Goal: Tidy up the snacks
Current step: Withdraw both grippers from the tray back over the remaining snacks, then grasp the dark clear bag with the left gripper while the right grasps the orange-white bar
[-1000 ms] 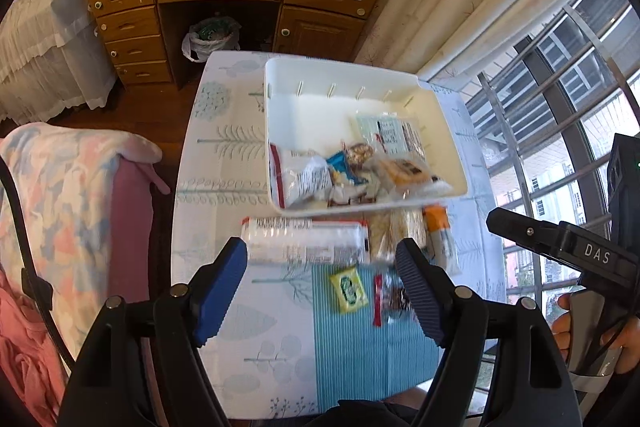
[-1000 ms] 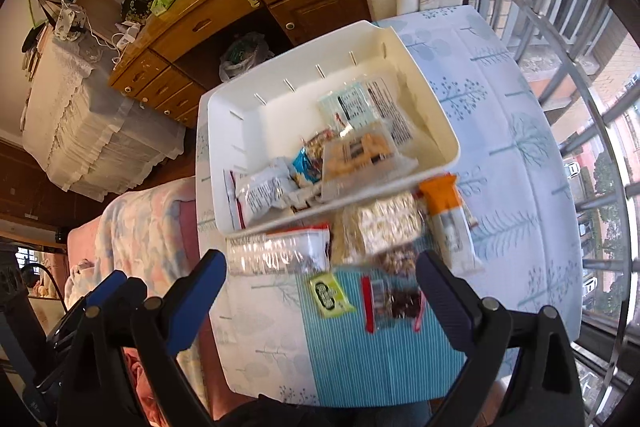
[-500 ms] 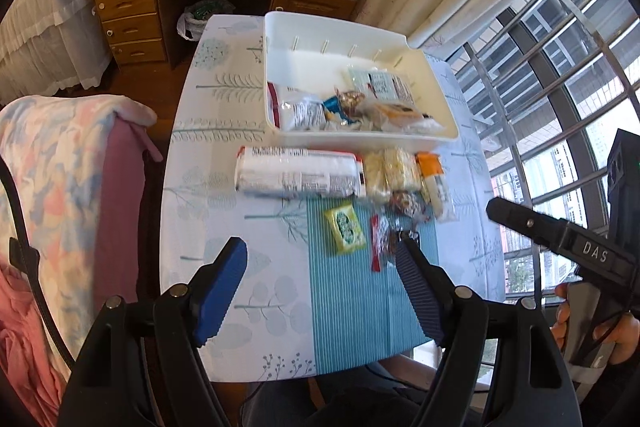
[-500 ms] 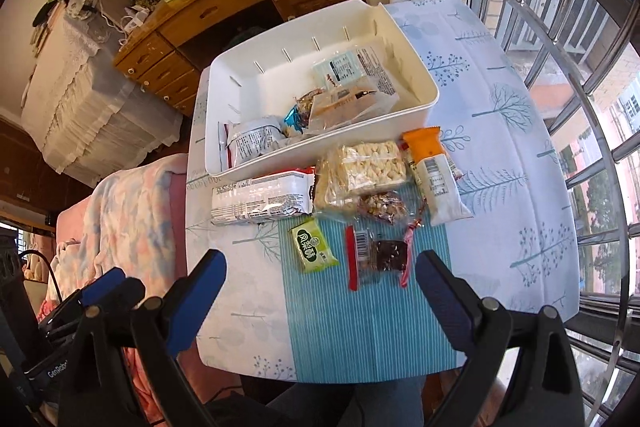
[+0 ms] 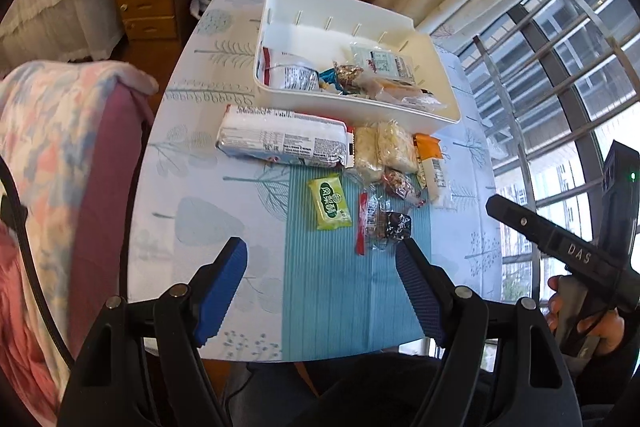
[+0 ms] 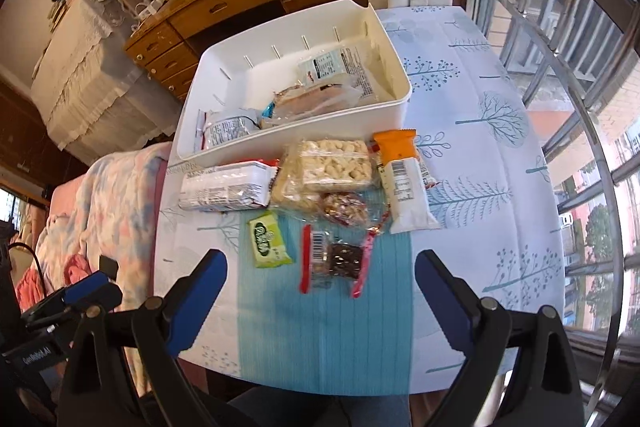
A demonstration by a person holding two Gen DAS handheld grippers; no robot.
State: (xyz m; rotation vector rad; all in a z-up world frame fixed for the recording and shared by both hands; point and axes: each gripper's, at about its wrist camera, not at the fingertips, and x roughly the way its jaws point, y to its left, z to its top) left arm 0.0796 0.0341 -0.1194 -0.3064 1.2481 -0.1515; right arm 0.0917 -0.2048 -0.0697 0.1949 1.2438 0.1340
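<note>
I see a table (image 6: 480, 155) under a tree-print cloth (image 6: 472, 75), white bin (image 6: 304, 131) at the far side, loose snack packets (image 6: 332, 167) lined up just near it, green packet (image 6: 269, 239) nearer me

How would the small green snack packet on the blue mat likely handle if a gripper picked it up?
The green snack packet lies flat and small, so it is probably light. Its glossy wrapper may slip between pads. Flat on the blue mat, it seems unlikely to roll.

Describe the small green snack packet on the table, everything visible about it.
The small green rectangular plastic snack packet is sealed and lies flat, face up, on the table's tree-print cloth, at the left edge of its teal striped panel. A white oval label bears dark characters. It touches nothing: the long white wrapped pack lies beyond it, the red-edged clear packet of dark snacks to its right.
</note>
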